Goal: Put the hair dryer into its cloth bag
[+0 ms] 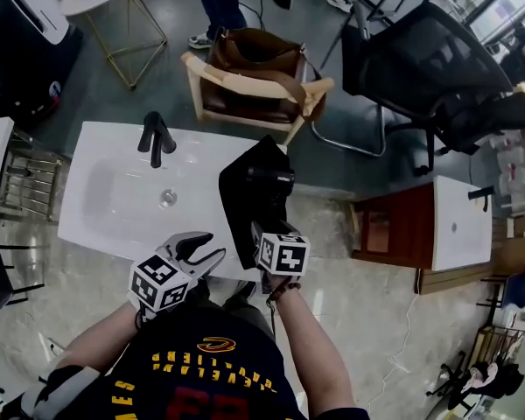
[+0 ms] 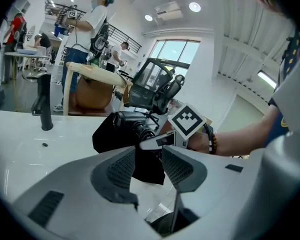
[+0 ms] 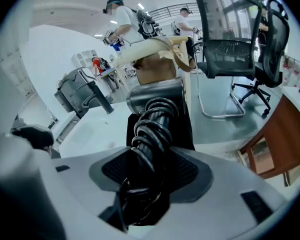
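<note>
A black hair dryer (image 1: 272,178) lies on a black cloth bag (image 1: 241,206) at the right end of a white sink counter (image 1: 96,226). My right gripper (image 1: 262,233) is shut on the dryer's handle, which has the coiled cord (image 3: 152,129) wound around it; the barrel (image 3: 157,100) points away over the bag (image 3: 186,130). My left gripper (image 1: 206,250) hovers open at the counter's front edge, left of the bag, with nothing between its fingers. The left gripper view shows its open jaws (image 2: 149,155) facing the dryer (image 2: 131,122), the bag (image 2: 106,135) and the right gripper (image 2: 157,142).
A black faucet (image 1: 156,138) and a drain (image 1: 167,197) sit in the basin left of the bag. Behind the counter stand a wooden chair holding a brown bag (image 1: 258,77) and a black office chair (image 1: 420,59). A wooden cabinet (image 1: 394,230) stands to the right.
</note>
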### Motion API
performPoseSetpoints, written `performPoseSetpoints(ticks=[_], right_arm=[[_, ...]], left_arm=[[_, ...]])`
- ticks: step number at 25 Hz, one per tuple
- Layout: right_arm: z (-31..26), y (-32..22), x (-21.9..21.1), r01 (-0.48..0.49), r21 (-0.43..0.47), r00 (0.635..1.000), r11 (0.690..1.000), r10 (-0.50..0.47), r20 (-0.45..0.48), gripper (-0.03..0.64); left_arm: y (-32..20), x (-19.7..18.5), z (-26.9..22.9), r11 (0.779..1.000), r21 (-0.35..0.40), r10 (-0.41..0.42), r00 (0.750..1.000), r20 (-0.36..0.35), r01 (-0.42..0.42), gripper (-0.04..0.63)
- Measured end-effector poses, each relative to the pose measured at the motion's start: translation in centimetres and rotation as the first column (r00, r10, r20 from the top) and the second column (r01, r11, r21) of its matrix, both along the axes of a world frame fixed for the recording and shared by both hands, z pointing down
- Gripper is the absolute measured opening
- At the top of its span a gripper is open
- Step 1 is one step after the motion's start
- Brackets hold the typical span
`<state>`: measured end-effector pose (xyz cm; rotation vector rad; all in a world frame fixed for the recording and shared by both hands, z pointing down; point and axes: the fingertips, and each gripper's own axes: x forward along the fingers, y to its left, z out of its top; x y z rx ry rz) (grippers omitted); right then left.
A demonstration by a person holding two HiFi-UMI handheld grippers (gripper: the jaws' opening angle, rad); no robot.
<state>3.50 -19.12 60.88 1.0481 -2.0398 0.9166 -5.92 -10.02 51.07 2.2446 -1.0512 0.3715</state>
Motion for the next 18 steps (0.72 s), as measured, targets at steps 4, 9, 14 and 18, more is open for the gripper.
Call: performPoseSetpoints(ticks=[4,9,14,18], right_arm=[[-2.4,1.4,1.4,-0.010,0.025,0.998,1.000,0.009,0.064,0.232],[-4.6,4.4,4.2,-0.027,0.040,0.992,0.999,0.022,0.125,0.232],[-5.0,8.3,8.1,-0.110,0.036,0.986,0.993,0.105,0.129,0.232],[-4.3,11.8,11.0,-0.189,0.011,0.975,0.982,0.187,0.124,0.232]], left_arm=[[-0.1,1.6,0.2,0.998,0.023,0.063,0.998,0.029,-0.063,0.167],[-0.9,4.4,1.2,0.987,0.035,0.151,0.985,0.078,-0.154,0.167],[-0.2,8.2,4.3,0.932,0.010,0.348,0.905,0.246,-0.362,0.167],[0.3,11.2,7.3,0.842,-0.018,0.489,0.749,0.446,-0.539,0.167]])
